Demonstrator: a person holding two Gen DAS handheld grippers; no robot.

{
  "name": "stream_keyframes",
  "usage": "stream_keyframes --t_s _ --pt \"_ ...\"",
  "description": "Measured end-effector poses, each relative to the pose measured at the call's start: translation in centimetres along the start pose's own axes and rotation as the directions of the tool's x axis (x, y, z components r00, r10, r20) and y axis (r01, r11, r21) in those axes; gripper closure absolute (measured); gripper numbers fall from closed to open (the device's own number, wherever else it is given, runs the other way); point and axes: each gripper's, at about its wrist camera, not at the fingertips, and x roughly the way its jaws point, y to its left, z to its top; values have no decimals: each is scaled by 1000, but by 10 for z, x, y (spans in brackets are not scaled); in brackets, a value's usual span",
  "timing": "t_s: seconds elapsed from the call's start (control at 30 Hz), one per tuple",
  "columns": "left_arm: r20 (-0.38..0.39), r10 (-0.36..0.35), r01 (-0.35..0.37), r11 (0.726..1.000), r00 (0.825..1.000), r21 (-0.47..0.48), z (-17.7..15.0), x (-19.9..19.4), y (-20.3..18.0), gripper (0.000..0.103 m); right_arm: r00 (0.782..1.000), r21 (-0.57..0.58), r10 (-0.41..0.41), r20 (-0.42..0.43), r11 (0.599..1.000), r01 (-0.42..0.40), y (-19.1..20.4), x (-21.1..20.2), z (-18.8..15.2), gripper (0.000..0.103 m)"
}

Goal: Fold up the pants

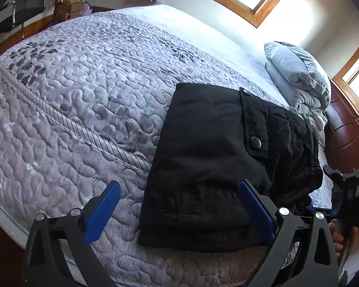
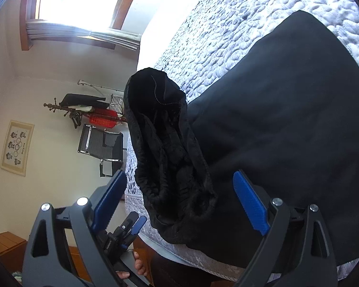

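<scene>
The black pants lie folded into a thick rectangle on the quilted bed, near its front edge, a snap-button pocket flap on top. My left gripper hangs open just above the fold's near edge: one blue pad over the quilt, the other over the cloth, neither pressing. In the right wrist view the pants spread to the right and their bunched waistband stands up at the end. My right gripper is open around the waistband's lower part, pads apart from it.
Folded grey bedding is stacked at the head of the bed by a dark wooden headboard. Off the bed's foot stand an office chair and a coat rack. A person's hand holds the left gripper.
</scene>
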Motion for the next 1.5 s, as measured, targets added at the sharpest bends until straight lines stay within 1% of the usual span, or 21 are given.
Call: stream_keyframes --t_s 0.3,0.43,0.47,0.5,0.53,0.57,0.63,0.73,0.8,0.9,0.97,1.13,1.3,1.5 --pt "-22 -7 6 1000 1000 -20 -3 0 2 4 1000 -11 -14 -28 1000 13 2 20 7 12" --pt "-33 -13 12 999 999 -40 -4 0 4 4 999 -36 -39 -32 999 38 7 28 10 12" --pt "-34 -12 11 999 999 -41 -5 0 4 4 999 -44 -36 -39 998 34 9 30 10 17" --pt "-33 -11 10 999 999 -41 -5 0 4 4 998 -47 -32 -49 998 30 10 32 9 27" --pt "-33 -12 10 999 999 -40 -6 -1 4 4 998 -45 -34 -60 999 31 10 36 9 30" --pt "-35 -12 10 999 999 -40 -6 -1 4 4 997 -40 -42 -63 998 39 9 38 9 38" --pt "-37 -13 12 999 999 -43 -8 -2 4 4 997 -31 -40 -60 999 38 6 39 8 41" --pt "-43 -14 11 998 999 -57 -10 -2 5 4 998 -22 -31 -61 999 30 4 38 7 52" --pt "-55 -14 10 998 998 -68 -12 0 6 4 998 -21 -29 -62 999 28 3 37 7 65" --pt "-66 -19 14 997 998 -77 -15 3 6 4 998 -21 -19 -61 1000 17 4 34 6 74" --pt "-72 -22 17 997 997 -74 -16 3 4 4 998 -32 -16 -58 999 14 6 32 5 78" --pt "-80 -25 19 997 996 -71 -18 3 3 4 999 -66 -23 -49 998 20 17 27 1 80" --pt "-70 -25 19 996 997 -82 -17 -1 6 4 999 -67 -6 -51 998 3 25 19 1 81" --pt "-56 -29 23 995 998 -95 -16 -8 9 4 999 -117 17 -48 993 -22 51 3 -1 81"
